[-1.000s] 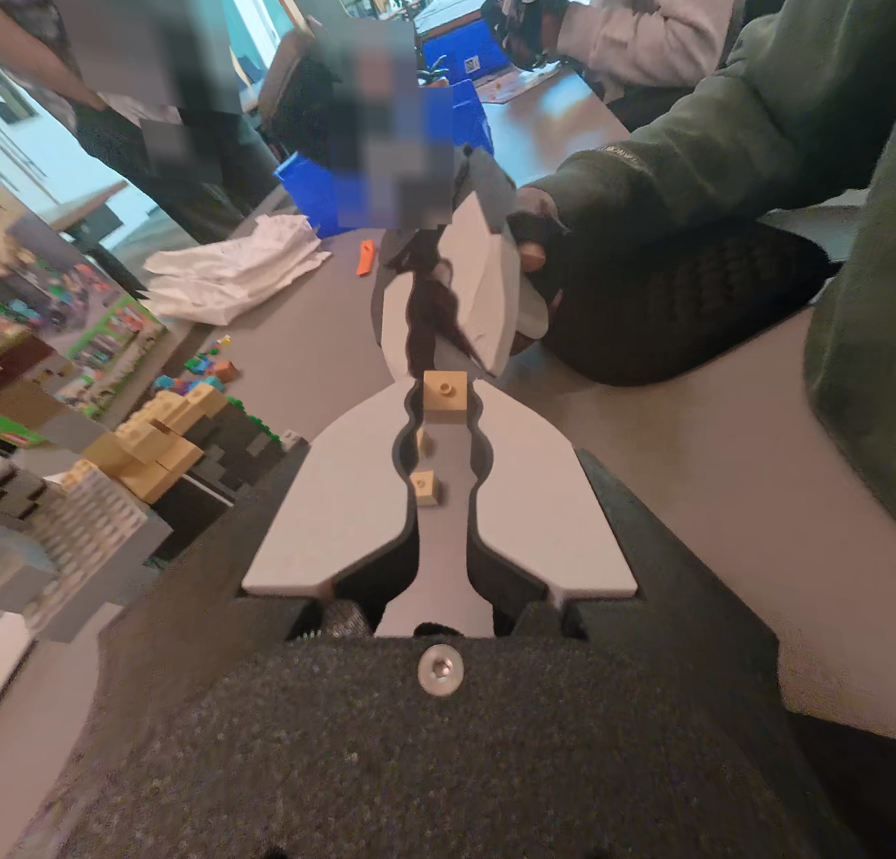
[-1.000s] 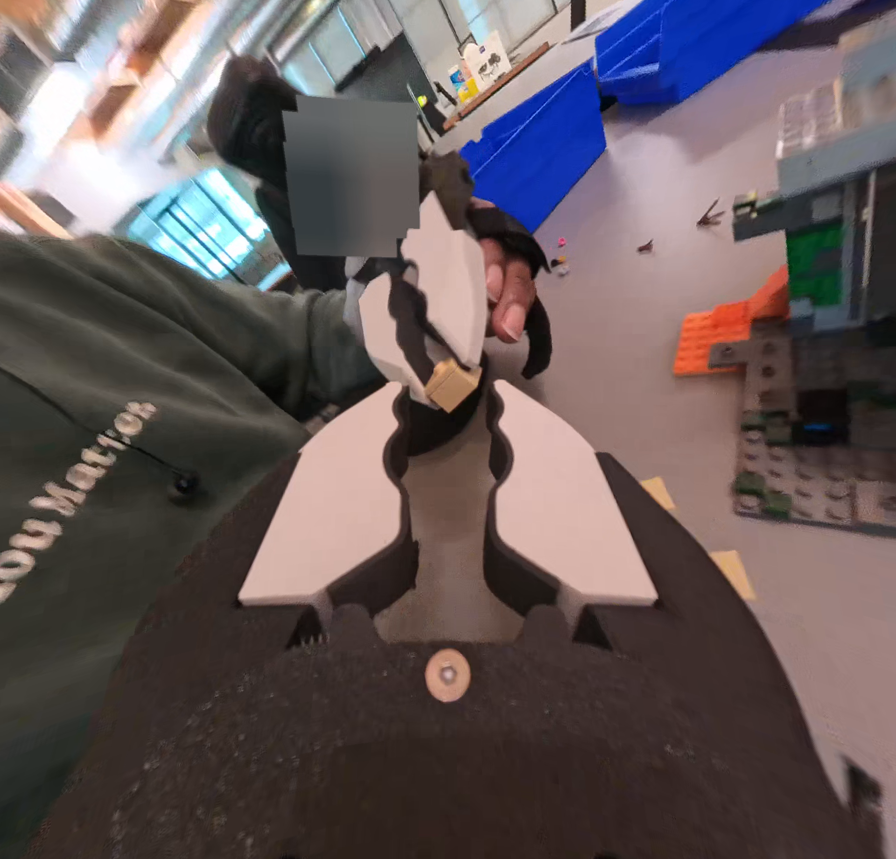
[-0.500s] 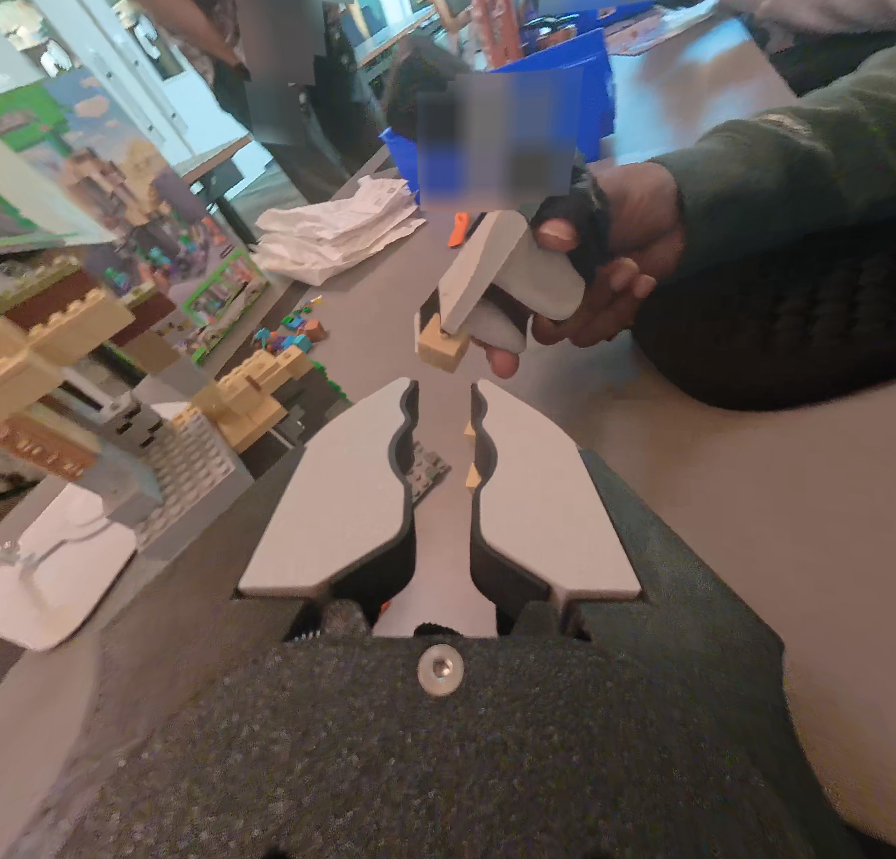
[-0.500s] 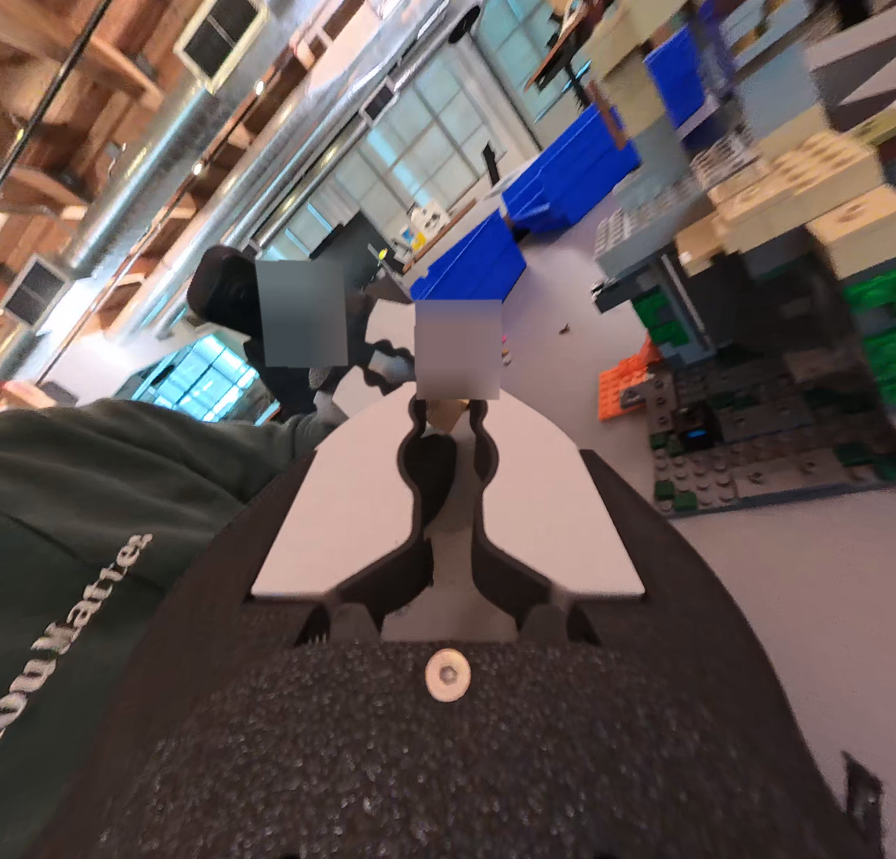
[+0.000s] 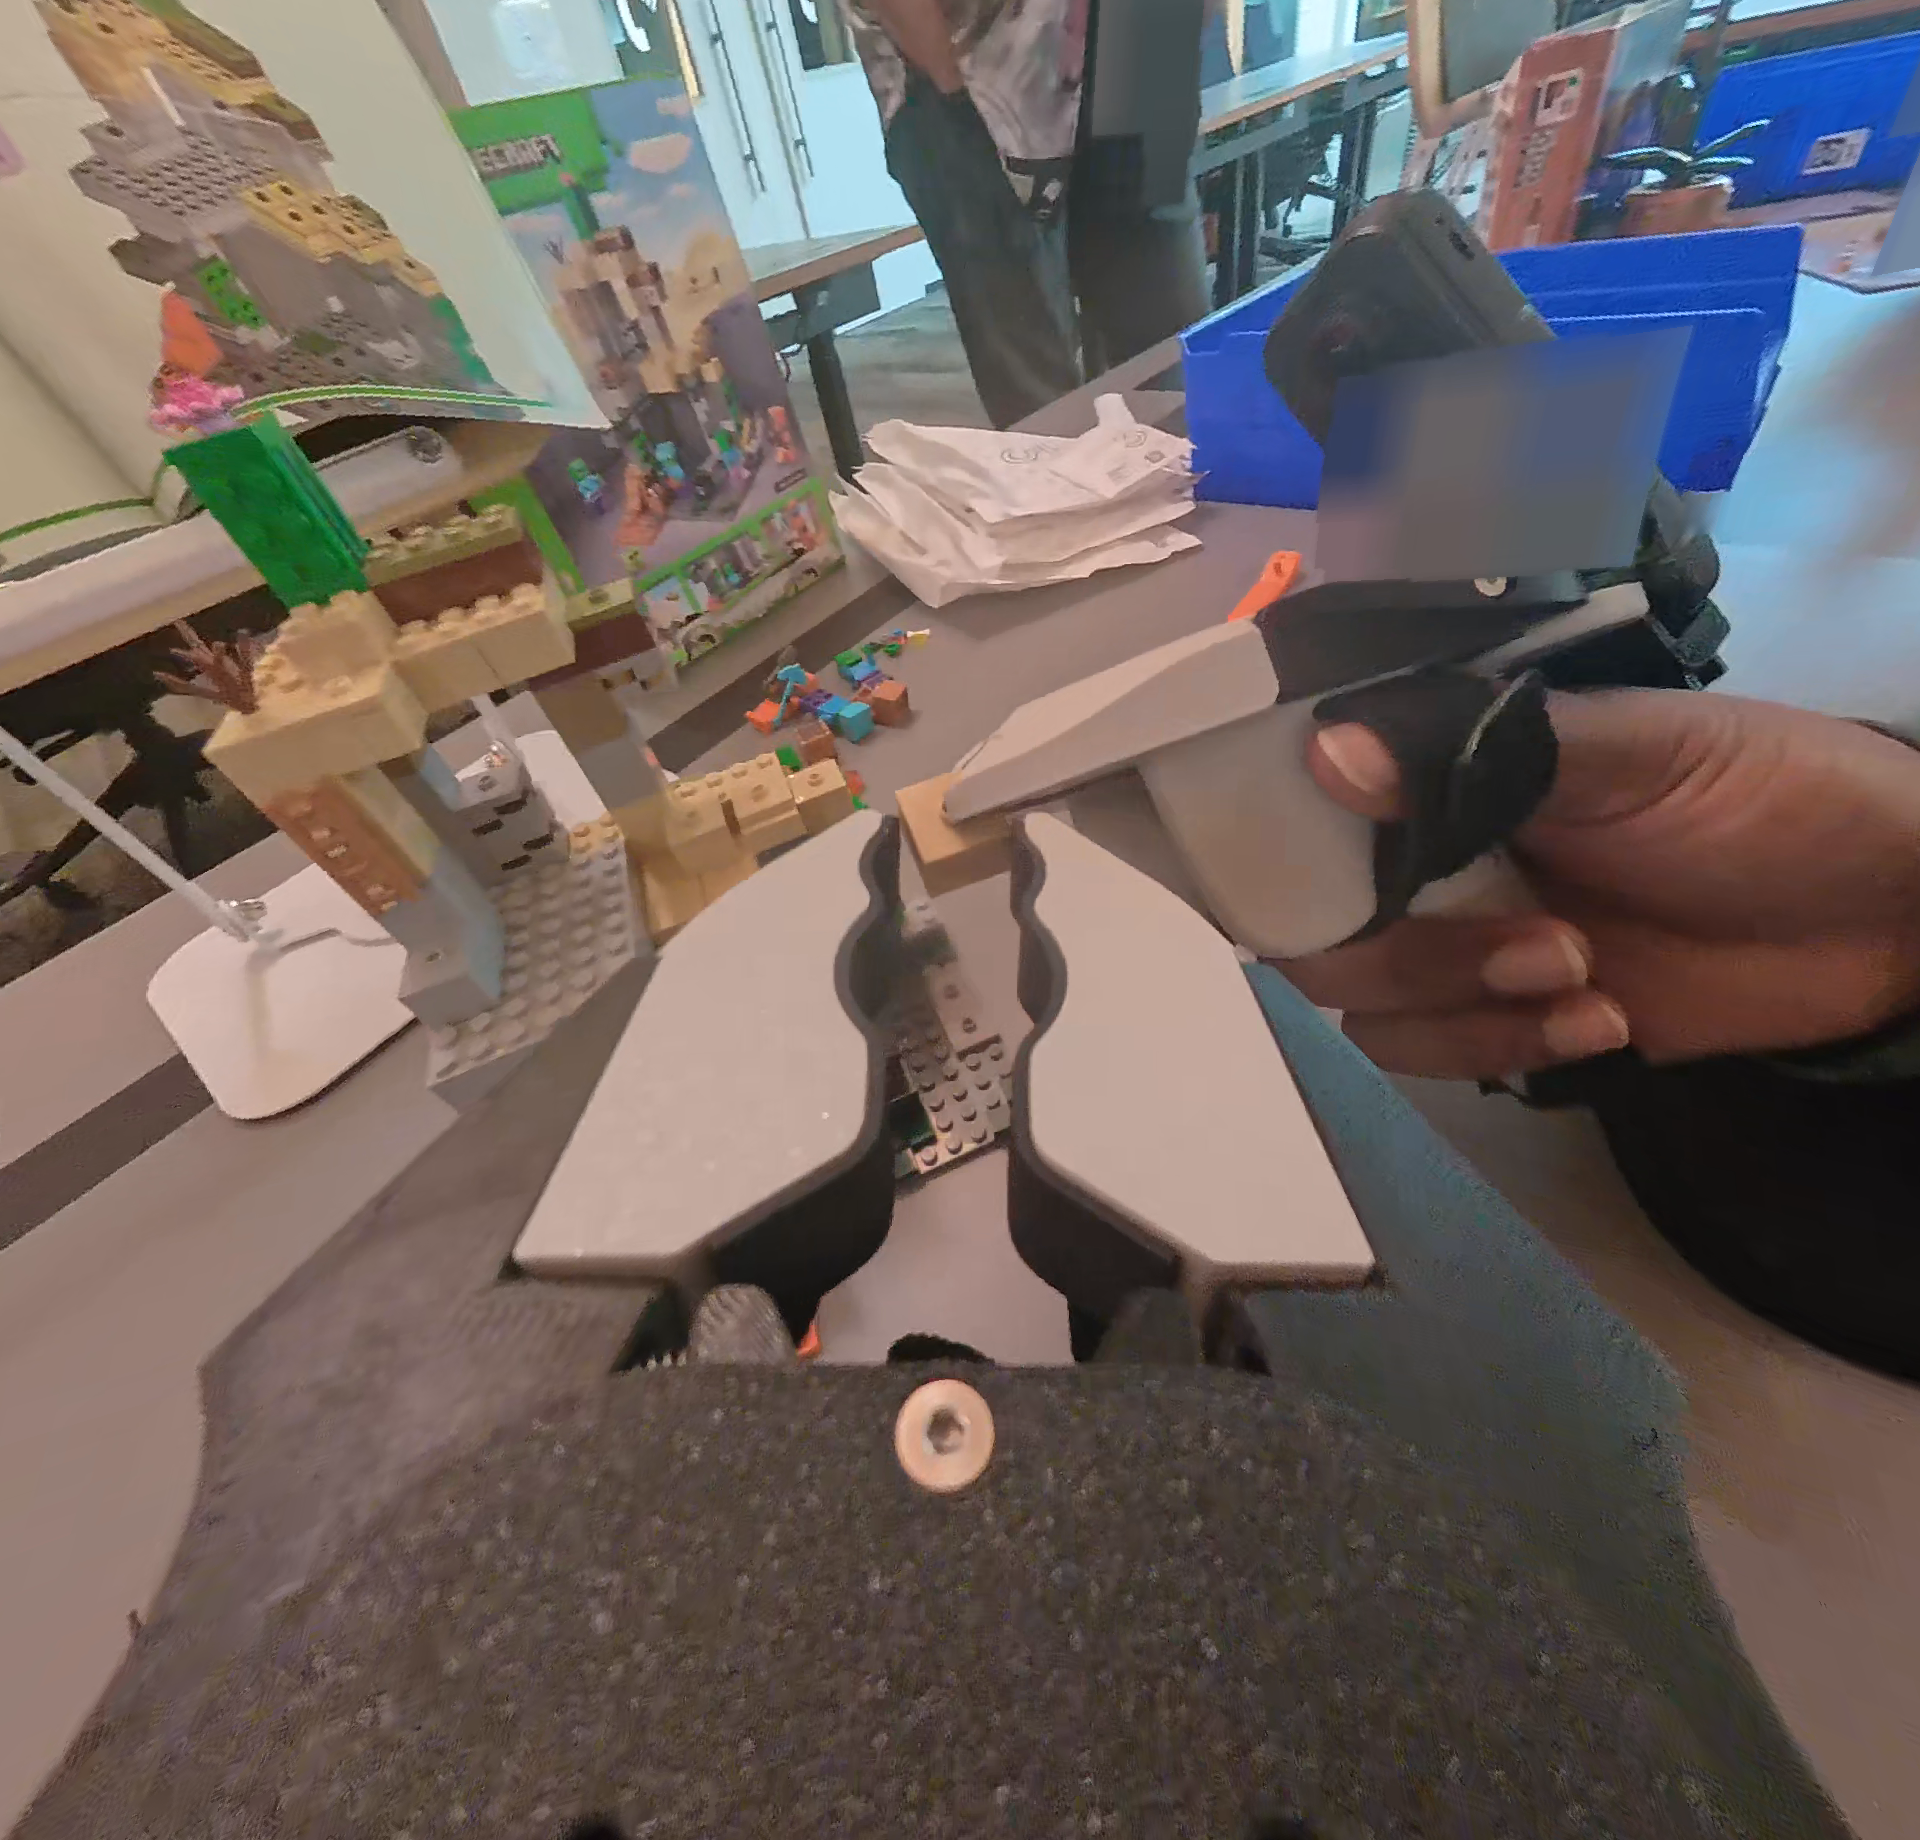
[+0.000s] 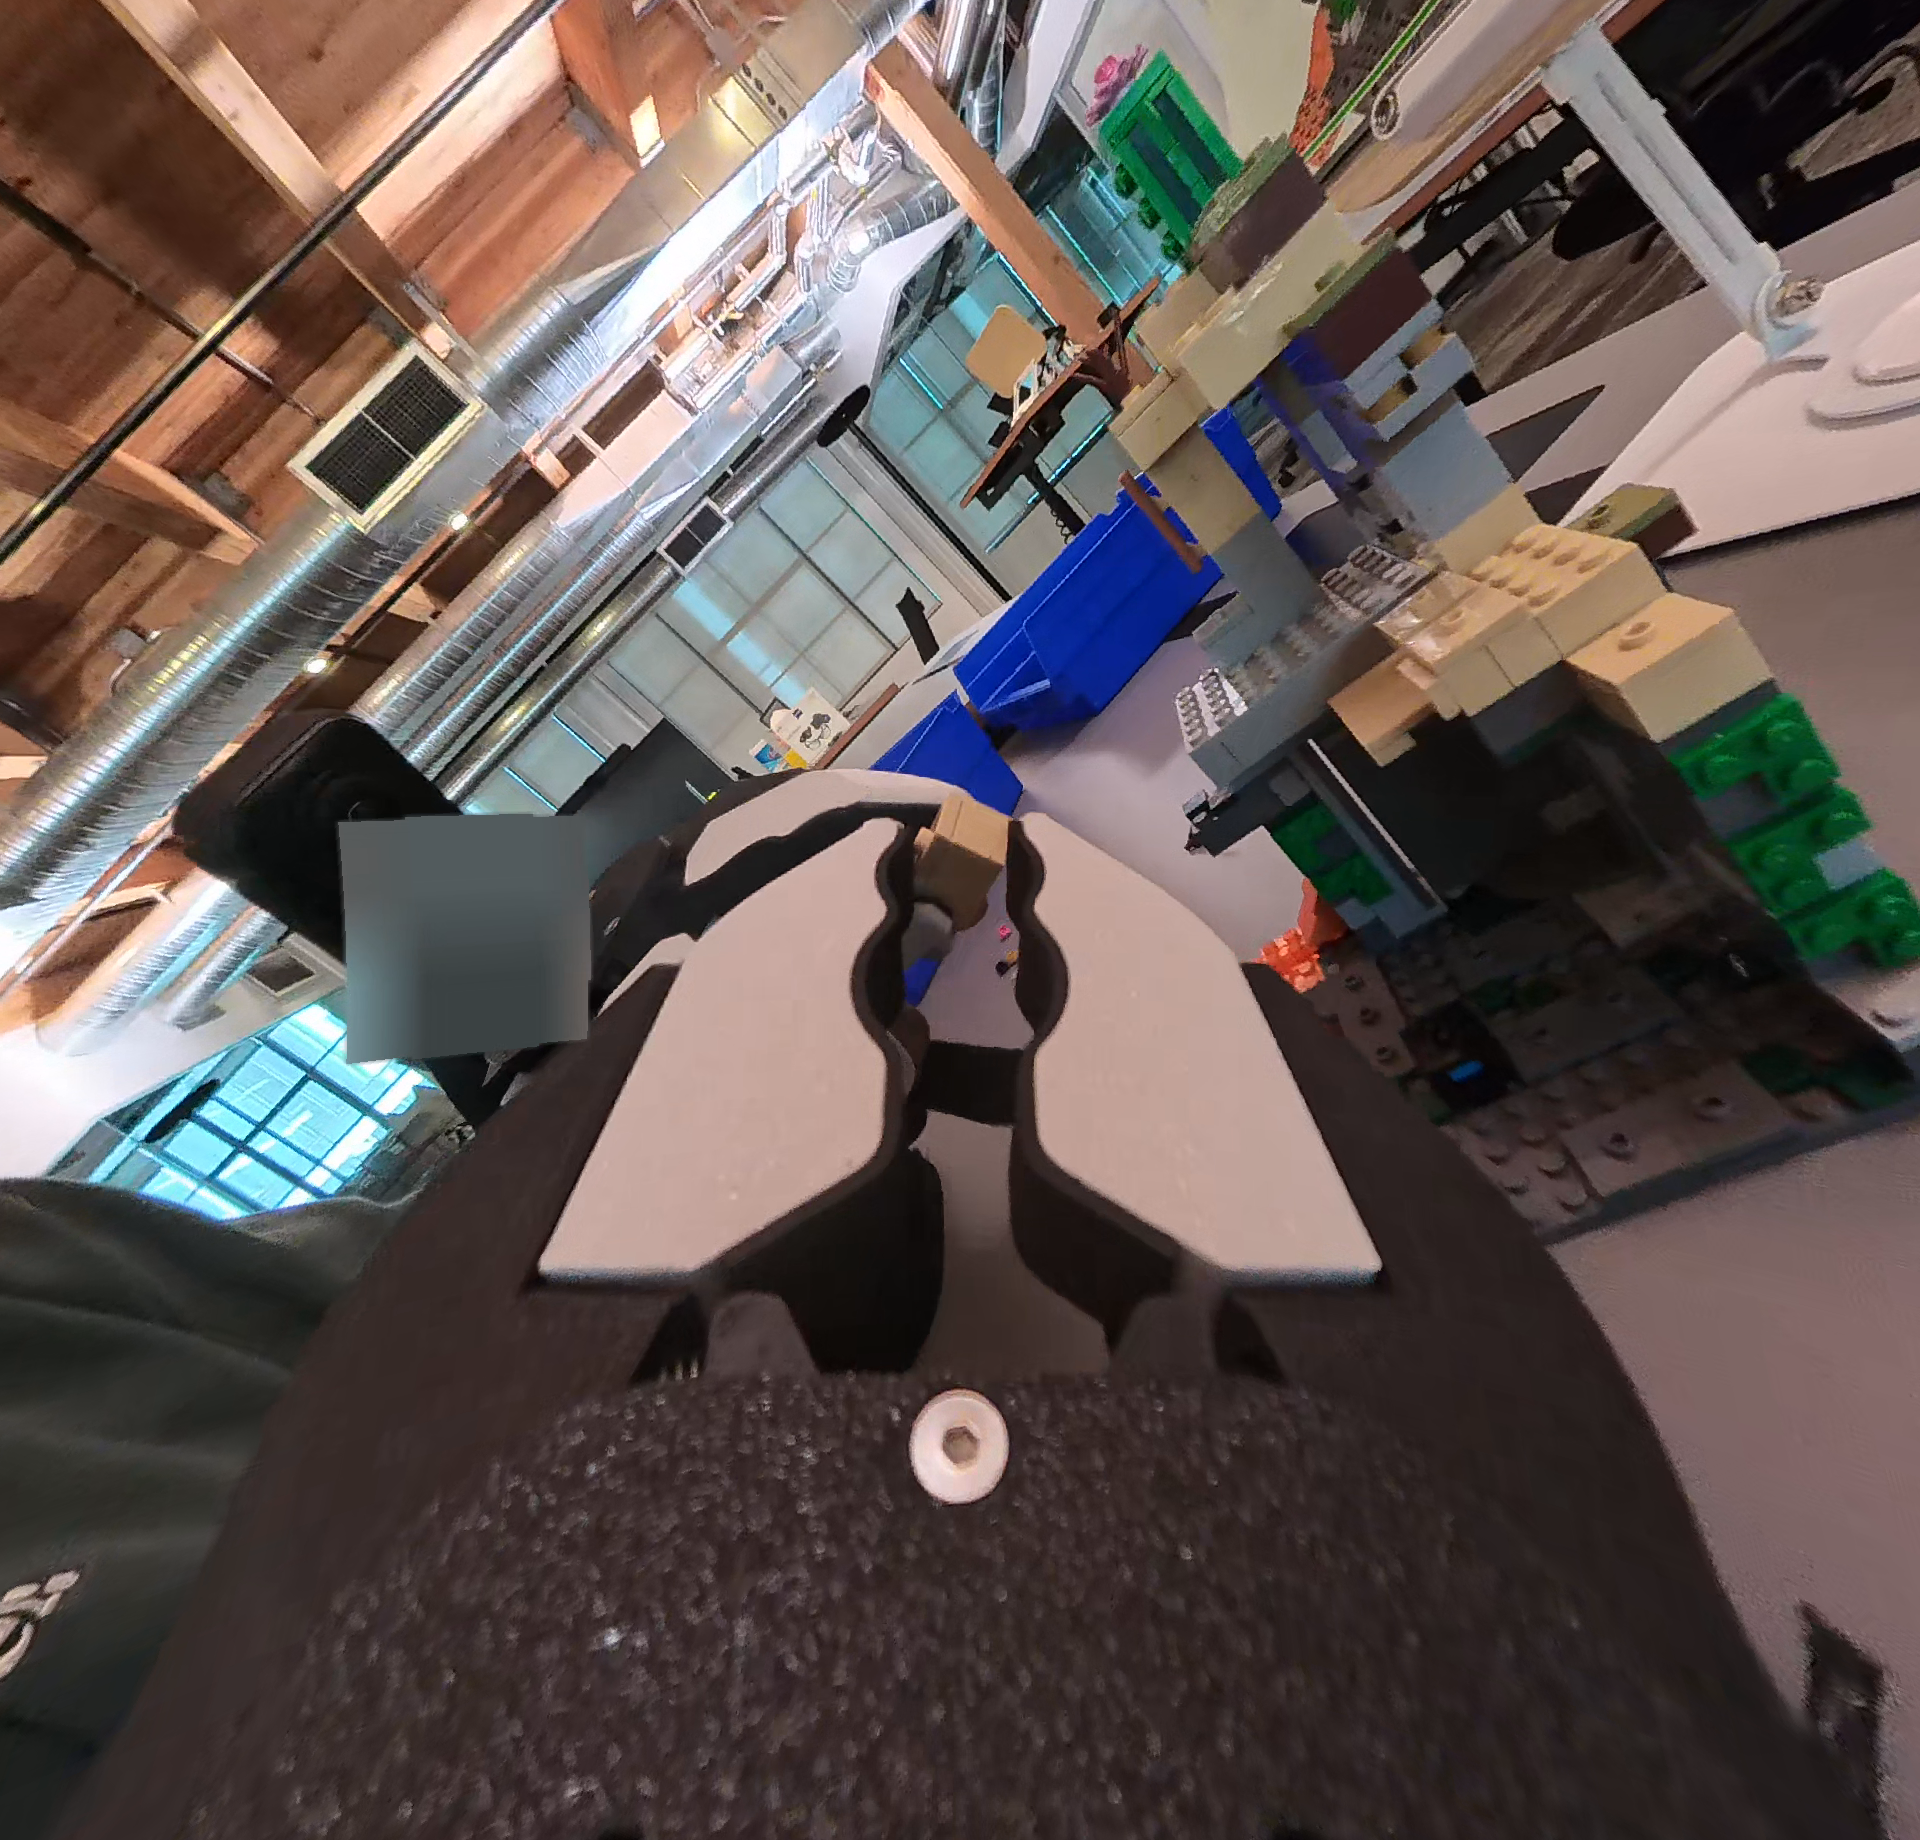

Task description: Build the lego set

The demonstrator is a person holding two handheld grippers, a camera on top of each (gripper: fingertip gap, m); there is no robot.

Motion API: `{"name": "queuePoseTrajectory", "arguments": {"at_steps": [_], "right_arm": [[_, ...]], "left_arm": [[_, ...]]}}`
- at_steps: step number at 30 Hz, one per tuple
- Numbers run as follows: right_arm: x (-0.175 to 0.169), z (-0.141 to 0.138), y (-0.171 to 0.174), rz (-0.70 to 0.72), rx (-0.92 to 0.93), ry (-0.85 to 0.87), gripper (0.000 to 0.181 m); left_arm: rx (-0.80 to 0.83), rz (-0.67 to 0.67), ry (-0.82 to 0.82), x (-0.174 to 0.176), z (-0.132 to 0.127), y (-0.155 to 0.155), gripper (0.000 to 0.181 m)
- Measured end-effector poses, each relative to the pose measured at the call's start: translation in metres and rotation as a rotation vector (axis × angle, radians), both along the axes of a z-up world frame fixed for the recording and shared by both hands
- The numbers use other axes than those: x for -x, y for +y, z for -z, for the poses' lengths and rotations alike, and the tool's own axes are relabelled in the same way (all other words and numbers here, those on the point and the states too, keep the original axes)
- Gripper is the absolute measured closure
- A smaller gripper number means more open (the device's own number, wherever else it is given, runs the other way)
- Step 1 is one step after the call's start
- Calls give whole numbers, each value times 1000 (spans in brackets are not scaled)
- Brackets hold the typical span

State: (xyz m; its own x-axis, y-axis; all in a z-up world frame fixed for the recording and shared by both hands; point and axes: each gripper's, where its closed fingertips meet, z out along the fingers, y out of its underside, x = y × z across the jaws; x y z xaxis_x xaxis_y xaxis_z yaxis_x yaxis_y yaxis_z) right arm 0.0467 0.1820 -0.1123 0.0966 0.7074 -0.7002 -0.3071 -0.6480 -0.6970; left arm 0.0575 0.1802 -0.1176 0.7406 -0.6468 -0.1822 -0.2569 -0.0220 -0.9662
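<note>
A small tan brick [image 5: 956, 855] is held off the table. My right gripper [image 6: 958, 834] is shut on it; the brick also shows in the right wrist view [image 6: 966, 850]. In the left wrist view the right gripper's fingers [image 5: 1122, 730] come in from the right and clamp the brick top and bottom. My left gripper [image 5: 954, 840] has its tips on either side of the same brick, about a brick's width apart; I cannot tell if it presses. The tan, grey and green model [image 5: 468, 751] stands to the left, on a dark baseplate [image 6: 1558, 1115].
The set's box [image 5: 675, 440] and an open booklet [image 5: 260, 180] on a white stand [image 5: 270, 1001] are behind the model. Loose small bricks [image 5: 842, 699], white paper bags [image 5: 1018, 512], an orange tool [image 5: 1262, 585] and a blue bin [image 5: 1662, 336] lie beyond. A person [image 5: 987, 128] stands at the back. My left and right fingertips are right by each other.
A second ago my left gripper held the tan brick; the right gripper took it and pulled it away. Both have swung toward the model, and the brick is back between the left tips.
</note>
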Motion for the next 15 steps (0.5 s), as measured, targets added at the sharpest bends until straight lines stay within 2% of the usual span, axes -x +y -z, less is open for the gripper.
{"name": "queuePoseTrajectory", "arguments": {"at_steps": [9,15], "right_arm": [[-1,-3,6,23,-35,-14,165],[0,-10,13,-8,10,23,165]], "left_arm": [[4,-73,20,2,0,4,165],[-29,-115,49,5,-6,9,166]]}}
